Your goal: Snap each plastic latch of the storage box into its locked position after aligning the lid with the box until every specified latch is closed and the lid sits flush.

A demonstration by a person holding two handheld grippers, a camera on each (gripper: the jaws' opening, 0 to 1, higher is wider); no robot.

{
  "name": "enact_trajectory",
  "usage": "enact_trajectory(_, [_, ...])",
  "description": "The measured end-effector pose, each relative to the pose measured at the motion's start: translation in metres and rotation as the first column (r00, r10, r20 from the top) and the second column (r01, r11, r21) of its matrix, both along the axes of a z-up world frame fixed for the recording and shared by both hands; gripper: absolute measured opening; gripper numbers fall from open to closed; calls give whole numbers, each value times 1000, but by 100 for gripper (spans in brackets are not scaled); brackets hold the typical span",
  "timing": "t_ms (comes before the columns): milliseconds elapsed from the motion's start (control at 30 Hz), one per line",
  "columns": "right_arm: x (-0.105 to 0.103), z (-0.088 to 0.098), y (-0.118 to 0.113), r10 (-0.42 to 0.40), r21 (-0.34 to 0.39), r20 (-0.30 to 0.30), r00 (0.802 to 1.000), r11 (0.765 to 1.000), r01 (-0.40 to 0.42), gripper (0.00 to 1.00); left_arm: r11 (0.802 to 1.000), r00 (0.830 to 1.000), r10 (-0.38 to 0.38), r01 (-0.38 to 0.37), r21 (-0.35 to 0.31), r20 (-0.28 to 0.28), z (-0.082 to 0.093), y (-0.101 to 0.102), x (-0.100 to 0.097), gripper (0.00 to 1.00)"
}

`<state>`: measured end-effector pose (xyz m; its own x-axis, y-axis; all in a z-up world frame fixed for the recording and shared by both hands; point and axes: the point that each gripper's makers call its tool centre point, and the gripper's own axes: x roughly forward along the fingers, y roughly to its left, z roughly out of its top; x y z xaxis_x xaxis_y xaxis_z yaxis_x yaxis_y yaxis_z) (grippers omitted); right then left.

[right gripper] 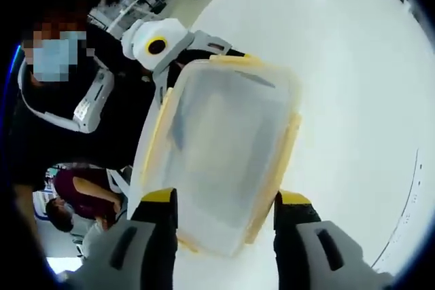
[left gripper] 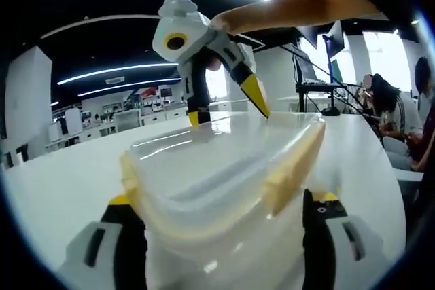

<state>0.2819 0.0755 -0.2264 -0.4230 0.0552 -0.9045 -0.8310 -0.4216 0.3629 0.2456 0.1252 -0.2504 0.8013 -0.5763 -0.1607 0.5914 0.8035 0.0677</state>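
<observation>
A: Any brand, label or writing to read?

B: None that can be made out on the box, the grippers or the white table [right gripper: 353, 66].

A: Then the biggest task thing, and where it lies?

B: The storage box [left gripper: 224, 188] sits on the white table. In the left gripper view it fills the lower centre, with the left gripper [left gripper: 221, 225] spread wide, one jaw on each side of the box's near end. Whether the jaws press the walls cannot be told. In the right gripper view the box [right gripper: 221, 154] runs from the centre to the lower middle, and the right gripper [right gripper: 221, 212] straddles its near end, jaws apart; contact there cannot be told either.

A: Material and shape?

B: The box is translucent, milky plastic, rectangular with rounded corners. The lid [left gripper: 217, 161] is clear and glossy, with a raised panel and a pale yellow rim.

A: And the latches?

B: Pale yellow plastic flaps. One latch [left gripper: 296, 164] runs along the lid's right edge in the left gripper view.

A: The grippers themselves?

B: White bodies, black jaws, yellow tips. In the left gripper view the right gripper [left gripper: 228, 113] comes down from the upper centre, its tips at the lid's far edge.
</observation>
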Motion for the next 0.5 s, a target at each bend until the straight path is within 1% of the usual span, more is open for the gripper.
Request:
enact_trajectory(67, [-3, -1, 1, 4, 34, 2, 1000, 999, -4, 58, 999, 1000, -14, 14, -51, -4, 4, 0, -1, 98])
enact_trajectory(167, [-5, -1, 1, -18, 67, -3, 1000, 998, 18, 59, 998, 999, -34, 34, -62, -7, 4, 1, -3, 100])
enact_trajectory(300, [-9, -1, 1, -32, 124, -1, 999, 992, 32, 63, 997, 999, -53, 53, -50, -8, 3, 0, -5, 100])
enact_trajectory(400, [-12, 0, 7, -30, 202, 12, 999, 979, 27, 67, 996, 998, -64, 63, -59, -18, 3, 0, -8, 100])
enact_trajectory(467, [-17, 0, 7, -44, 238, 20, 999, 971, 38, 71, 995, 997, -68, 67, -76, -21, 5, 1, -10, 100])
enact_trajectory(500, [-18, 1, 8, -52, 268, 25, 998, 963, 44, 72, 994, 997, -70, 68, -84, -20, 6, 1, -12, 100])
